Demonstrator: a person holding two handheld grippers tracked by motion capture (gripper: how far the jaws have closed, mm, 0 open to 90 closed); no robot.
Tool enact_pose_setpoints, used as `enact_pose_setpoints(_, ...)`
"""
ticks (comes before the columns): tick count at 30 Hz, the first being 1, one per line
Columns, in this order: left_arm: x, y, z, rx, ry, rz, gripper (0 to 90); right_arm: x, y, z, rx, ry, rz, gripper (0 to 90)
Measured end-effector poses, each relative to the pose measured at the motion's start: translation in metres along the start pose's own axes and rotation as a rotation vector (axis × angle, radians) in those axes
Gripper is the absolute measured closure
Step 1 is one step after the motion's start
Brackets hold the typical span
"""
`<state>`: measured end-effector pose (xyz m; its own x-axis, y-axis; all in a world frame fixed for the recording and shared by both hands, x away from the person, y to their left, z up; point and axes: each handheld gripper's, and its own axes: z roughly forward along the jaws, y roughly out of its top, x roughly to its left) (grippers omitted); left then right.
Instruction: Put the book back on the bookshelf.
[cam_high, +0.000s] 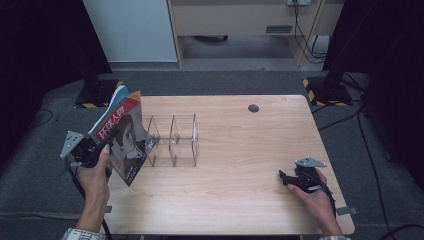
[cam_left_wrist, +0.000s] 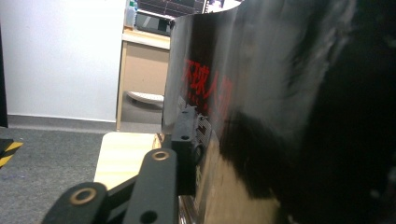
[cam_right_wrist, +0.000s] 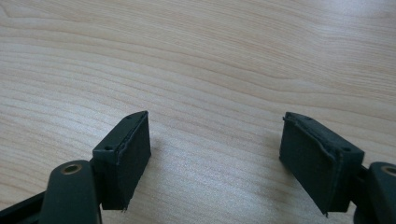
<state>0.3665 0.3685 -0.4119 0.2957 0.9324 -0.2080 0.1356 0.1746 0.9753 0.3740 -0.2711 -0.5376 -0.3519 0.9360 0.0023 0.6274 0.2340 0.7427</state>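
A magazine (cam_high: 121, 135) with a red title and a portrait on its cover stands tilted at the table's left edge, beside a clear acrylic divider rack (cam_high: 172, 140). My left gripper (cam_high: 106, 146) has the magazine between its jaws. In the left gripper view the near pad (cam_left_wrist: 184, 140) sits right beside the glossy cover (cam_left_wrist: 261, 102) without visibly pressing it, and the cover hides the far jaw. My right gripper (cam_high: 284, 176) rests low over the wooden table near its front right, jaws (cam_right_wrist: 215, 154) wide apart with only bare wood between them.
The wooden table (cam_high: 240, 150) has a round cable hole (cam_high: 253, 108) at the back. Black stands with striped bases (cam_high: 320, 92) flank the table on grey carpet. A white panel (cam_high: 135, 30) and a beige cabinet stand behind.
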Motion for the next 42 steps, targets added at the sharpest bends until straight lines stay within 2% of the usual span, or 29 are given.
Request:
enact_pose_setpoints(5, 0.002, 0.000, -0.002, -0.006, 0.014, 0.005, 55.9, 0.000, 0.000, 0.000, 0.001, 0.001, 0.001, 24.8)
enact_pose_setpoints(10, 0.002, 0.000, -0.003, -0.020, 0.034, 0.016, 41.8, 0.000, 0.000, 0.000, 0.001, 0.001, 0.001, 24.8)
enact_pose_setpoints(13, 0.002, 0.000, -0.003, -0.012, 0.033, 0.024, 34.5, 0.000, 0.000, 0.000, 0.001, 0.001, 0.000, 24.8)
enact_pose_setpoints(23, 0.000, -0.002, -0.006, 0.003, 0.021, 0.020, 18.1, 0.000, 0.000, 0.000, 0.000, 0.000, 0.001, 24.8)
enact_pose_setpoints(27, -0.001, -0.002, -0.008, 0.009, 0.015, 0.030, 14.0, 0.000, 0.000, 0.000, 0.000, 0.000, 0.001, 24.8)
enact_pose_setpoints(30, -0.003, -0.003, -0.009, 0.025, 0.010, 0.057, 10.2, 0.000, 0.000, 0.000, 0.000, 0.000, 0.001, 24.8)
enact_pose_setpoints(31, -0.006, -0.004, -0.011, 0.032, -0.008, 0.075, 9.7, 0.000, 0.000, 0.000, 0.000, 0.000, 0.001, 24.8)
enact_pose_setpoints(33, -0.007, -0.005, -0.012, 0.038, -0.013, 0.088, 8.5, 0.000, 0.000, 0.000, 0.000, 0.000, 0.000, 24.7)
enact_pose_setpoints(42, -0.009, -0.013, -0.018, 0.065, -0.012, 0.105, 7.0, 0.000, 0.000, 0.000, 0.001, 0.001, 0.000, 24.7)
